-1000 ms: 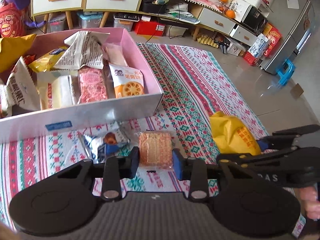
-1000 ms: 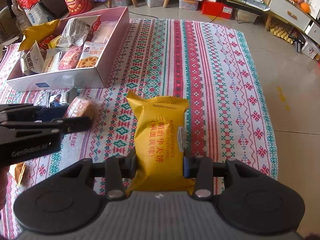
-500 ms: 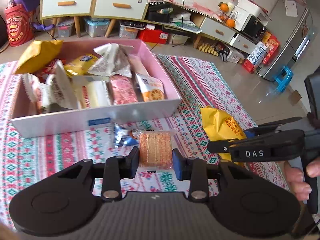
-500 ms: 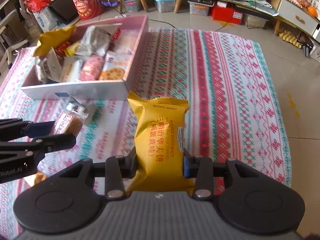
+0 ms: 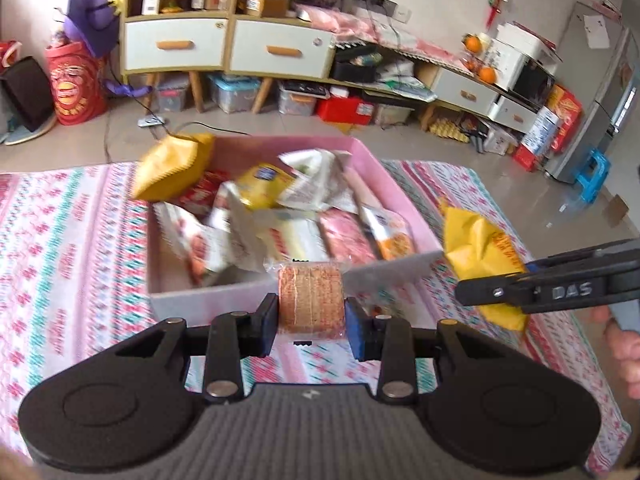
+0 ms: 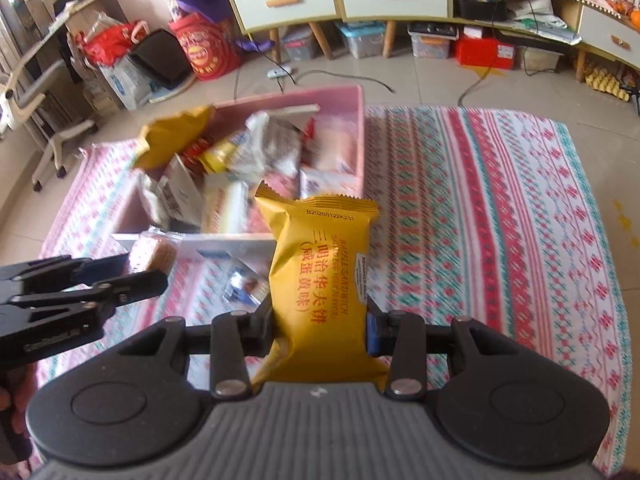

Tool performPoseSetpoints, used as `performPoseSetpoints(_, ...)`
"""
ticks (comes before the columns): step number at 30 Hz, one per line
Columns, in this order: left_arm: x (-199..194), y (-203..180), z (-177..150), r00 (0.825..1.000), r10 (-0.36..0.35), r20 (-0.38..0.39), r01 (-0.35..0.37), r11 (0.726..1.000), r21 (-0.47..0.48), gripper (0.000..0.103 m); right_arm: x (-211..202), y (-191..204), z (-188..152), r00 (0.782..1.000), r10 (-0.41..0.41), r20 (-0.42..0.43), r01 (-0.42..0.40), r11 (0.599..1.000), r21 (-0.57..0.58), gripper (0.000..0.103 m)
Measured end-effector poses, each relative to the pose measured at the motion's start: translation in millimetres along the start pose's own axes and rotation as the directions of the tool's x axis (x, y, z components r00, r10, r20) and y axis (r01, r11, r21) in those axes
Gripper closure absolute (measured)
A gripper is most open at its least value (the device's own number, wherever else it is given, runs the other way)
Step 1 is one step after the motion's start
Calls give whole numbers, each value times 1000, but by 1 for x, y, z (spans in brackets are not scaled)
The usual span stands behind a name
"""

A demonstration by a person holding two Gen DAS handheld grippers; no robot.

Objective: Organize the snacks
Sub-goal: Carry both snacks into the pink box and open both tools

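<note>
My left gripper point(image 5: 311, 322) is shut on a clear-wrapped brown cracker pack point(image 5: 311, 298), held in the air just before the near wall of the pink snack box point(image 5: 224, 300). My right gripper point(image 6: 320, 328) is shut on a yellow waffle sandwich packet point(image 6: 322, 276), raised above the patterned cloth point(image 6: 500, 216) to the right of the box point(image 6: 362, 128). In the left wrist view the right gripper point(image 5: 476, 290) comes in from the right with the yellow packet point(image 5: 476, 240). In the right wrist view the left gripper point(image 6: 132, 270) and its cracker pack point(image 6: 154, 254) show at lower left.
The box holds several wrapped snacks, with a yellow bag point(image 5: 172, 166) sticking over its far left corner. A small blue-and-clear packet point(image 6: 242, 286) lies on the cloth before the box. Cabinets point(image 5: 228, 46), storage bins and a red bucket point(image 5: 74, 84) line the floor behind.
Both grippers have risen with their packs and tipped up, so the box sits lower and more central in each view. The cracker pack now overlaps the box's near wall.
</note>
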State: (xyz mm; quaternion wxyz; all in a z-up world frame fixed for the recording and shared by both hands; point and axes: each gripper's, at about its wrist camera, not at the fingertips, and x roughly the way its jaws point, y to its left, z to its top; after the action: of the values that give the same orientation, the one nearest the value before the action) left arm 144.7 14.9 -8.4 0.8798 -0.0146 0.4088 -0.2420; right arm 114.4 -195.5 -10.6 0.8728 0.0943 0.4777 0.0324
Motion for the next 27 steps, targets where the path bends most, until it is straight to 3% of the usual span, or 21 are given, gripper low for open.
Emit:
performPoseSetpoints(6, 5, 20, 8, 999, 30, 12, -30, 999, -29, 62, 15, 16, 25, 1000, -1, 29, 1, 1000, 11, 65)
performPoseSetpoints(11, 14, 21, 12, 999, 2, 32, 0, 999, -41, 62, 32, 19, 43, 999, 29, 39, -32, 996, 81, 65)
performPoseSetpoints(18, 25, 12, 20, 998, -12, 55, 12, 1000, -11, 63, 48, 14, 50, 1000, 5, 21, -8, 988, 152, 65)
performPoseSetpoints(22, 31, 11, 28, 997, -24, 69, 26, 999, -32, 77, 53, 14, 50, 1000, -9, 18, 6, 987, 163, 65)
performPoseSetpoints(27, 38, 7, 34, 997, -20, 71, 21, 1000, -16, 77, 53, 13, 53, 999, -20, 30, 14, 982, 188, 62)
